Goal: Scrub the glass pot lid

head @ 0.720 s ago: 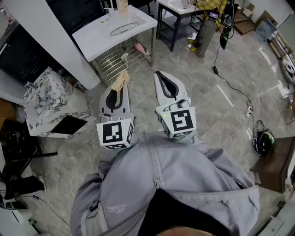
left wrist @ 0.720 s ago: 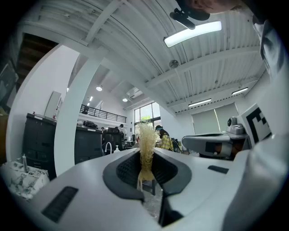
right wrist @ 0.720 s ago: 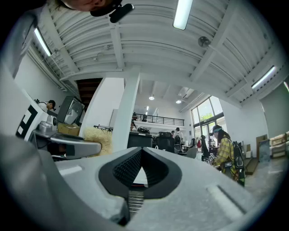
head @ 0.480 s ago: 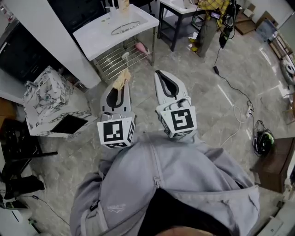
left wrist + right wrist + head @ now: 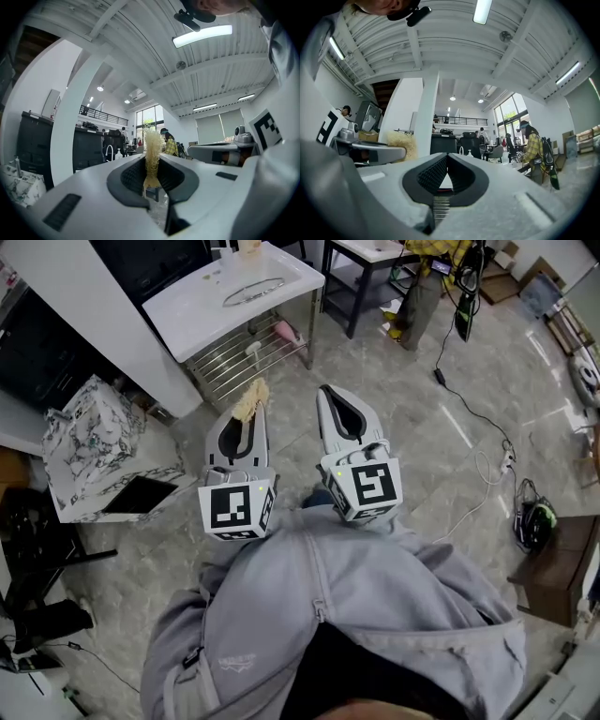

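lid (image 5: 253, 291): lies flat on white table (image 5: 192, 324), well apart from both grippers | left gripper (image 5: 249, 411): held level before the chest, pointing toward table, jaws clamped on tan scrubber (image 5: 249, 396) that sticks out past the tips | right gripper (image 5: 328, 392): level, just beside left, jaws pressed together, nothing between | rack (image 5: 239, 357): under table

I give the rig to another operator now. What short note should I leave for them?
Left hand-held gripper: shut on a pale yellow fibrous scrubber.
Right hand-held gripper: shut, empty.
Round glass pot lid: flat on the white table ahead, no gripper touching it.
Done: scrubber in grip.
Left: reach the lid and scrub it.
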`<state>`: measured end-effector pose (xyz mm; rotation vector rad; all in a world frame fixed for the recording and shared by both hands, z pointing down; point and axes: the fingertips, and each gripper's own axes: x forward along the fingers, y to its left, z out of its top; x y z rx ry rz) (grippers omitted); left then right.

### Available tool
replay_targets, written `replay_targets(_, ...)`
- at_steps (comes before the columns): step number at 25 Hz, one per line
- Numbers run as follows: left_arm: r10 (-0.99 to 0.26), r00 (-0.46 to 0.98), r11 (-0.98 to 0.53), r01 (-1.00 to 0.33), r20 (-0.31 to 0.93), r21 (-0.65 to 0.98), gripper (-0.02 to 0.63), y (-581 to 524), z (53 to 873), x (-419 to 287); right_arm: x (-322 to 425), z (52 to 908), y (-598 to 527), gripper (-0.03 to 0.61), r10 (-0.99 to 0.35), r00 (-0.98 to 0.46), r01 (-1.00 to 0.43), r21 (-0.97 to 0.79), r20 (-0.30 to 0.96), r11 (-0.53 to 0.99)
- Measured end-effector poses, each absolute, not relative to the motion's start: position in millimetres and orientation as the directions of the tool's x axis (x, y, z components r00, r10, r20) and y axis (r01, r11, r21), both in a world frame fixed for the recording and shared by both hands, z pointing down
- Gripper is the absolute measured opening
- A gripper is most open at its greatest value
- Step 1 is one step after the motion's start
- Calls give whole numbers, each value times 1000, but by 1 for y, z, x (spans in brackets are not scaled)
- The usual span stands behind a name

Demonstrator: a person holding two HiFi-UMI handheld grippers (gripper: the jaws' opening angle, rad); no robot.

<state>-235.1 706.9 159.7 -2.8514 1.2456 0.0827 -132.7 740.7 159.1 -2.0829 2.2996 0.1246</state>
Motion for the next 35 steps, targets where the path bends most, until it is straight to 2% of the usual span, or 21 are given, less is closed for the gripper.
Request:
replay_targets(8,-735,674,-676,-737,-72,4,41,661,166,-213,-107,160,692,5,-989,-111,-993,43,-102,107)
replay_targets(15,-762,640,-644,-765,-98,10,41,587,159,-177,-65,151,606,5,-979,-165,-986,49,-123,160)
replay_targets(28,-844,529,-532,-847,-87,7,41,459,155,-95,26,161,456,5,-952,-296,-955,31,-84,294)
replay_targets(35,-881,470,-471,-882,-61,12,41,422,164,-80,47,172,410,5,-932,-357,-934,15,-63,357)
